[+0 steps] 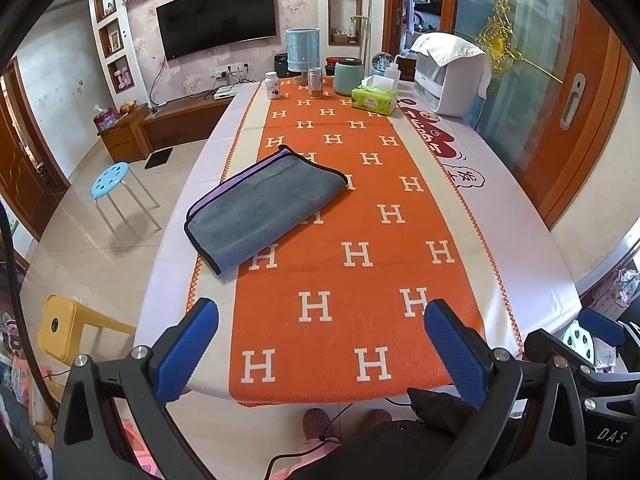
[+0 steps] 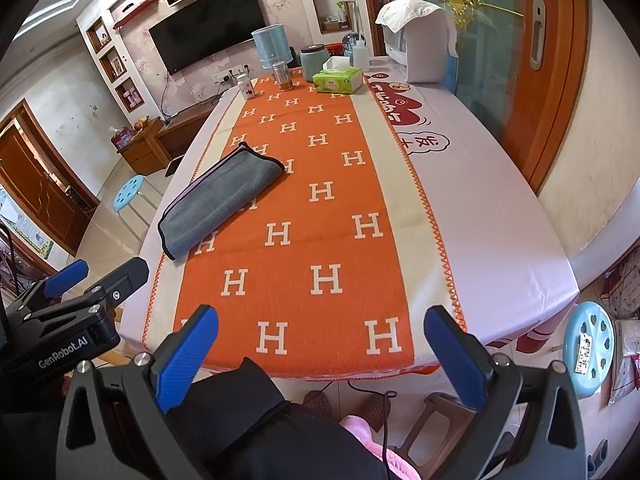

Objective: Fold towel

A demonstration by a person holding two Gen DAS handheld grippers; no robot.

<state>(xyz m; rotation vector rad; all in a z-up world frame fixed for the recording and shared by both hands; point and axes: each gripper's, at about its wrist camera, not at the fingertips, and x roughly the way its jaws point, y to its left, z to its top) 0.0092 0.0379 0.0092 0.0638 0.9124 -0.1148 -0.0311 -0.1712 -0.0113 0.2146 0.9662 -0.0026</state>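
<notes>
A grey towel with black trim and a purple edge lies folded on the left side of the orange H-patterned runner; it also shows in the right wrist view. My left gripper is open and empty, held above the table's near edge, well short of the towel. My right gripper is open and empty, also over the near edge. The left gripper shows at the left of the right wrist view.
At the table's far end stand a tissue box, jars, a pill bottle, a blue lamp and a white appliance. Blue stools and a yellow stool stand beside the table.
</notes>
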